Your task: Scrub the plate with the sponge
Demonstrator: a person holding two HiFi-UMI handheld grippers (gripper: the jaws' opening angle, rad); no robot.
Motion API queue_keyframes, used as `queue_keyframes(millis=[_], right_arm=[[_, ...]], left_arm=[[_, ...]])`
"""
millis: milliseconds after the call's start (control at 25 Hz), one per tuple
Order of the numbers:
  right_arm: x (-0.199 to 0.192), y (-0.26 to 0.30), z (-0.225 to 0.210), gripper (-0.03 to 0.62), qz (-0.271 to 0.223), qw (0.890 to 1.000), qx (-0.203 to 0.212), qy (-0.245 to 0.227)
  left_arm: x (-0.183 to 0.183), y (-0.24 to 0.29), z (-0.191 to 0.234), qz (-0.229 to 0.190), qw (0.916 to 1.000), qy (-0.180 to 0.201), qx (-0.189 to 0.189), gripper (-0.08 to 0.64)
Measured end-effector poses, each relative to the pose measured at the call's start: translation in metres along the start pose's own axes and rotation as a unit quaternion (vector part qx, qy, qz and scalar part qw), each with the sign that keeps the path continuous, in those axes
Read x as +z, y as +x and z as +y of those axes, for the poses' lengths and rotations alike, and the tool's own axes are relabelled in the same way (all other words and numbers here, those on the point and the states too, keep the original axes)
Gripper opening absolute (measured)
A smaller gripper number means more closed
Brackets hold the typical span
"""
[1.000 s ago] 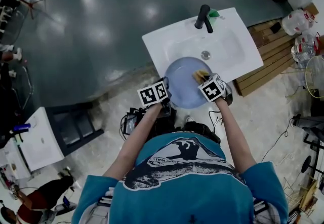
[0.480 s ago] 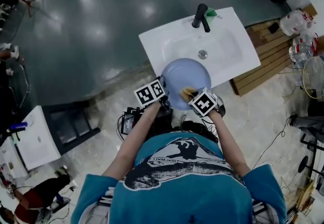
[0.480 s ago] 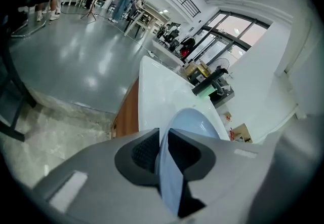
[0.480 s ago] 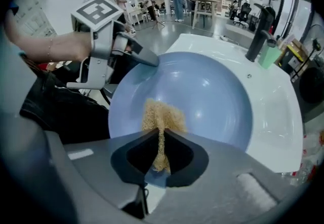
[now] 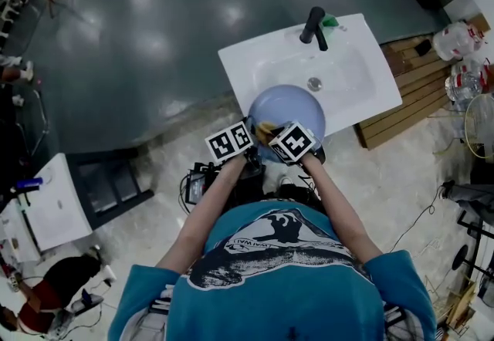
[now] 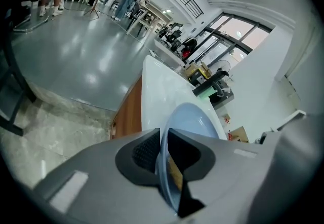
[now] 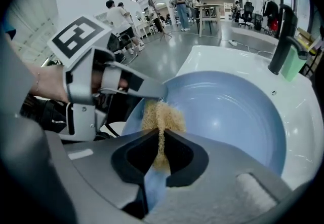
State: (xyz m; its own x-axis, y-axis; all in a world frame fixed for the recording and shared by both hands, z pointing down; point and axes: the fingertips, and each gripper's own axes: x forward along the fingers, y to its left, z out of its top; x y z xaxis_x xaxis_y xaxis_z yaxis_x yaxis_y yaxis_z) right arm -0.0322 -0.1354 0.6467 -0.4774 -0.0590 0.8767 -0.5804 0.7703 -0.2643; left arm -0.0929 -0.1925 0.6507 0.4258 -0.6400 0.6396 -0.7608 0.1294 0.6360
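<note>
Over the sink (image 5: 262, 62), my left claw (image 6: 162, 142) clamps the plate (image 6: 191, 119) by its rim so my right claw (image 7: 161, 143), pinching the sponge (image 7: 161, 115), can scrub.

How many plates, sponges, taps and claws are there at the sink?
Plates: 1, the blue plate
Sponges: 1, the sponge
Taps: 1, the black tap
Claws: 2, the left claw and the right claw
Total: 5
</note>
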Motion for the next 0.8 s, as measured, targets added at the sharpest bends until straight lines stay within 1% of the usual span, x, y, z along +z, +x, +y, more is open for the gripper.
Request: queue_keyframes(millis=[200,280,360,440,680,800], right_arm=[[0.015,-0.002,-0.033,0.032,-0.021,0.999,-0.028,0.015],[0.019,-0.002,-0.039,0.032,-0.027,0.999,-0.023,0.026],[0.021,-0.003,-0.042,0.032,-0.031,0.999,-0.009,0.041],[0.023,-0.005,-0.048,0.032,-0.042,0.997,-0.007,0.059],[0.033,-0.014,-0.087,0.031,-0.084,0.988,-0.039,0.124],[0.028,-0.023,-0.109,0.031,-0.088,0.983,-0.072,0.143]], left_arm=[[0.0,0.0,0.0,-0.004,0.9996,-0.027,-0.011,0.049],[0.001,0.0,0.001,-0.005,0.9991,-0.039,-0.015,0.052],[0.002,-0.001,0.0,-0.005,0.9991,-0.04,-0.017,0.052],[0.002,-0.001,0.0,-0.005,0.9991,-0.039,-0.019,0.052],[0.002,-0.001,0.0,-0.007,0.9989,-0.042,-0.021,0.054],[0.0,-0.002,-0.001,-0.007,0.9987,-0.045,-0.022,0.055]])
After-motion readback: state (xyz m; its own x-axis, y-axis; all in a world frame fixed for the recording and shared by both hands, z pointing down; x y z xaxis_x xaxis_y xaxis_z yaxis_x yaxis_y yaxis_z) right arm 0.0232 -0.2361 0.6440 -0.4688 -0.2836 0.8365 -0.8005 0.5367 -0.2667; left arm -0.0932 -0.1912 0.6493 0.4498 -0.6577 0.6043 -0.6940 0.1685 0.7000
